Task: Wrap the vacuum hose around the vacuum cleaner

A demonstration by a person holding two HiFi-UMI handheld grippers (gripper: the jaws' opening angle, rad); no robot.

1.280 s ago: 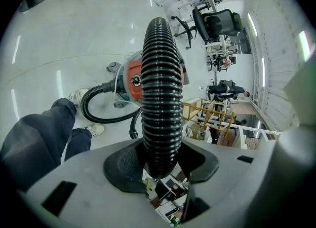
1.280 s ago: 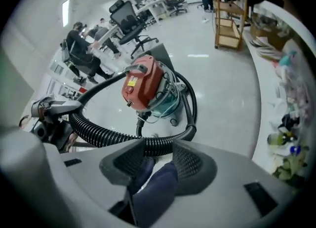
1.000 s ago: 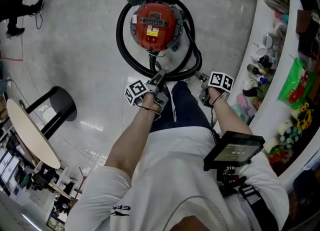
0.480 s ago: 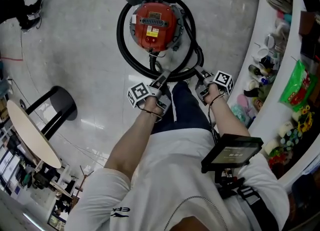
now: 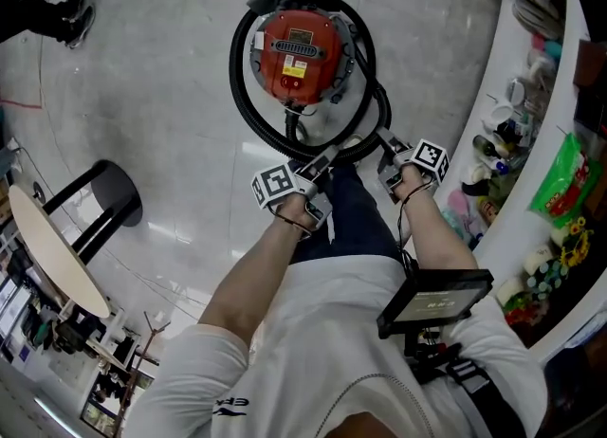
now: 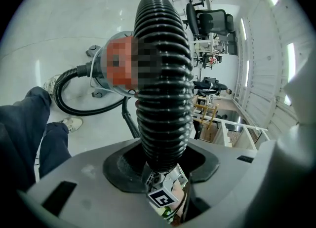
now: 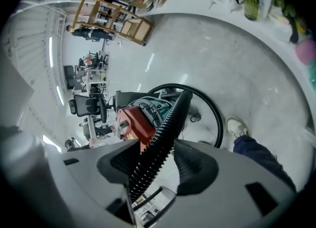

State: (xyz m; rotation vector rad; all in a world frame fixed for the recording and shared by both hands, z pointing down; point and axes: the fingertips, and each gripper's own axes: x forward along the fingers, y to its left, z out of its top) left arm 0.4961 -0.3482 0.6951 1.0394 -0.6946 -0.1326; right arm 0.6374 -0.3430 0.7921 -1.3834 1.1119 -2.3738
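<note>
Between the jaws of my left claw (image 5: 326, 155) – ribbed black hose (image 5: 245, 109), pads clamped on it. Right claw (image 5: 379, 136) (jaws just been opening) stands slack around the same hose, not pressing. Farther out on the floor (image 5: 161, 95), the red vacuum cleaner (image 5: 299, 52) – hose looped around its body.

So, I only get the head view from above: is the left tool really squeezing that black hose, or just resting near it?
Observer: Squeezing. The left gripper view shows the left tool clamped on the ribbed hose.
Operator: And the right tool?
Observer: Its jaws have just been opening; the hose runs between them, clear of one pad.
Operator: Anything beyond the vacuum cleaner?
Observer: Office chairs, further back.
</note>
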